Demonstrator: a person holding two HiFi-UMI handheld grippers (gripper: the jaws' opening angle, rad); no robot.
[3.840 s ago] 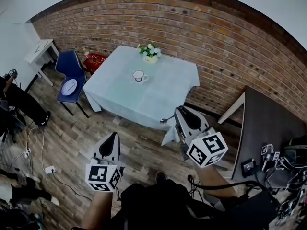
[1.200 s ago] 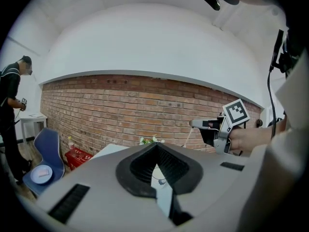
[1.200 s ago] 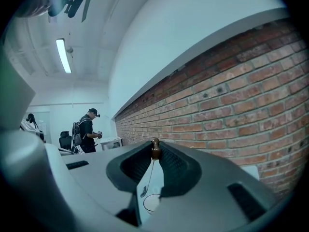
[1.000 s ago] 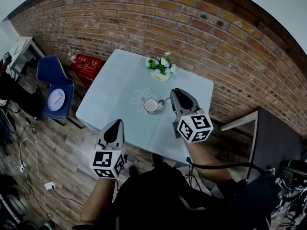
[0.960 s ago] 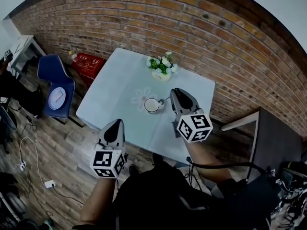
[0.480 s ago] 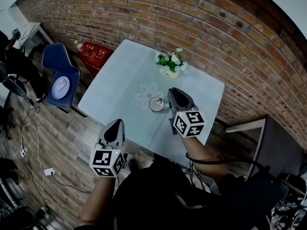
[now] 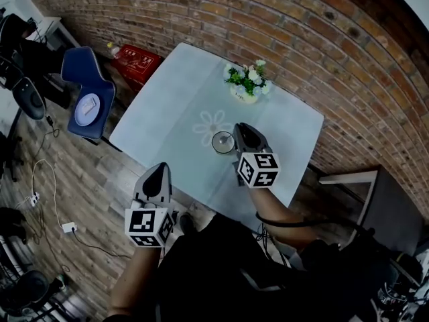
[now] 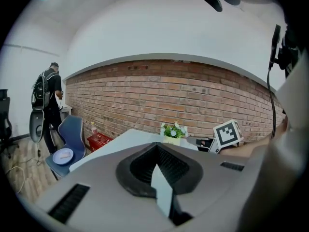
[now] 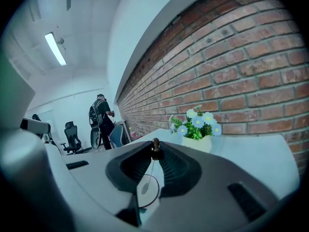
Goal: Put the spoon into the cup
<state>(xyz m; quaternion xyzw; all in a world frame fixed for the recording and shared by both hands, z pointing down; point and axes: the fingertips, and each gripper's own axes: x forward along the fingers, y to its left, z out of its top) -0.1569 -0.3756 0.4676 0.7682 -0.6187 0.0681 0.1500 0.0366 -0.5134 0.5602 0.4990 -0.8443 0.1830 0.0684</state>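
A glass cup [image 7: 222, 142] stands on a flower-shaped mat near the middle of the pale blue table [image 7: 167, 113]. My right gripper [image 7: 238, 131] hovers just right of the cup. In the right gripper view my right gripper [image 9: 155, 147] is shut on the brown knob end of a thin spoon [image 9: 145, 186], which hangs down with its bowl inside the ring of the cup's rim [image 9: 159, 188]. Whether the bowl is below the rim I cannot tell. My left gripper [image 7: 159, 172] [image 8: 155, 150] is shut and empty, held off the table's near-left edge over the floor.
A pot of white and blue flowers [image 7: 247, 89] [image 9: 198, 140] stands at the table's far side by the brick wall. A blue chair [image 7: 84, 79] bearing a plate and a red box [image 7: 137, 62] sit left of the table. A person [image 9: 100, 117] stands far off.
My right gripper has come down with the spoon, from beside the cup to close over it. The left gripper has sunk slightly. The view has shifted over the table.
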